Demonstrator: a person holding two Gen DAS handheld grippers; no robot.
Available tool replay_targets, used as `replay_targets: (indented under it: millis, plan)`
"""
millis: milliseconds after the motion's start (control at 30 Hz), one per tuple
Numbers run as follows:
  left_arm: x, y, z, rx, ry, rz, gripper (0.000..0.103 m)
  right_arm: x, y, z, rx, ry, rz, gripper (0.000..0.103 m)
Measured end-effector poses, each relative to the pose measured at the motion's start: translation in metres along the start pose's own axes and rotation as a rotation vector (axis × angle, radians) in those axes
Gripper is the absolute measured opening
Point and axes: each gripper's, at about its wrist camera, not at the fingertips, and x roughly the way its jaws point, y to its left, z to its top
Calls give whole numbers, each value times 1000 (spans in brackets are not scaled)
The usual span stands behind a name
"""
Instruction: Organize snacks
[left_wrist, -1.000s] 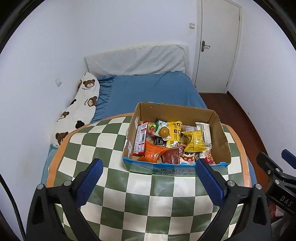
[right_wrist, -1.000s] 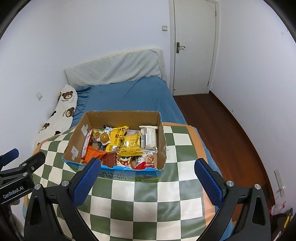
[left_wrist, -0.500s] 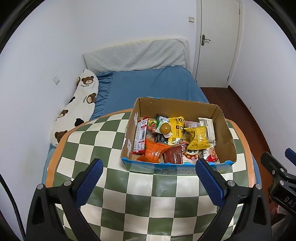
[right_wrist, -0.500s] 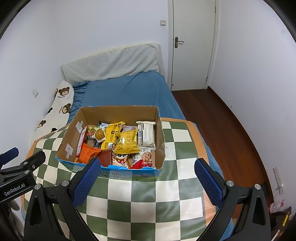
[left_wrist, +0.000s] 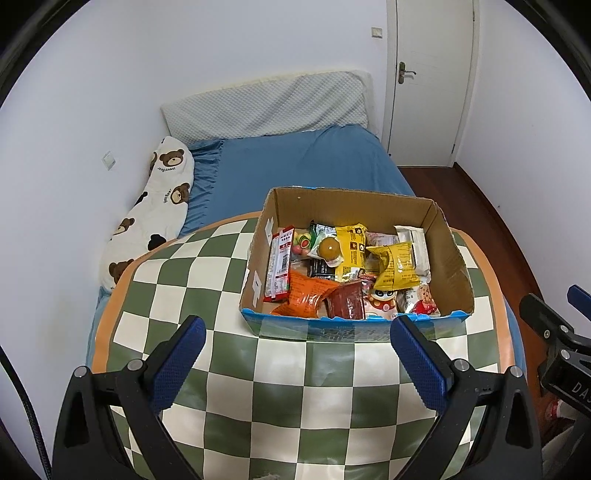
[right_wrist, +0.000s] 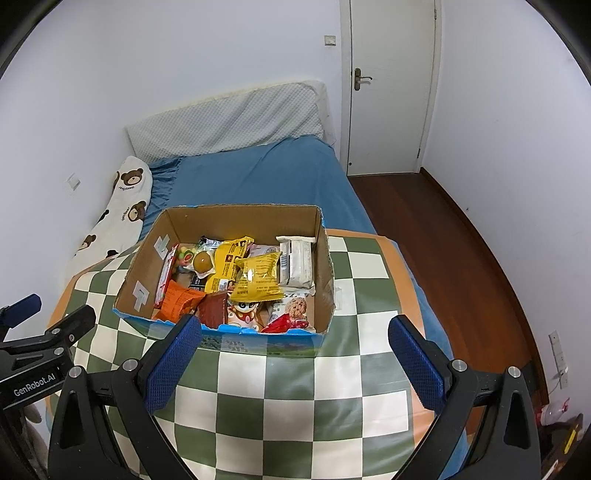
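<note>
Both grippers have lifted and tipped down a bit since a second ago, so the box sits lower in view. Big blue bed (left_wrist: 303, 166) behind, checkered table (left_wrist: 229, 373) in front, cardboard box (left_wrist: 448, 258) of snacks on its far side. Left gripper (left_wrist: 297, 354) and right gripper (right_wrist: 293, 352) hang spread wide over the table, holding nothing. Yellow packet (right_wrist: 258, 277) lies on top.
</note>
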Motion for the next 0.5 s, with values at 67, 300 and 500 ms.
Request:
replay_targets:
  millis: [67, 300, 500]
  plan:
    - [0, 0, 0, 1, -3, 1, 102, 0, 0, 0, 1, 0, -1, 103]
    - [-1, 1, 0, 4, -1, 2, 102, 0, 0, 0, 0, 0, 2, 103]
    - [-2, 1, 0, 7, -1, 0, 102, -1, 1, -1, -1, 6, 7, 103]
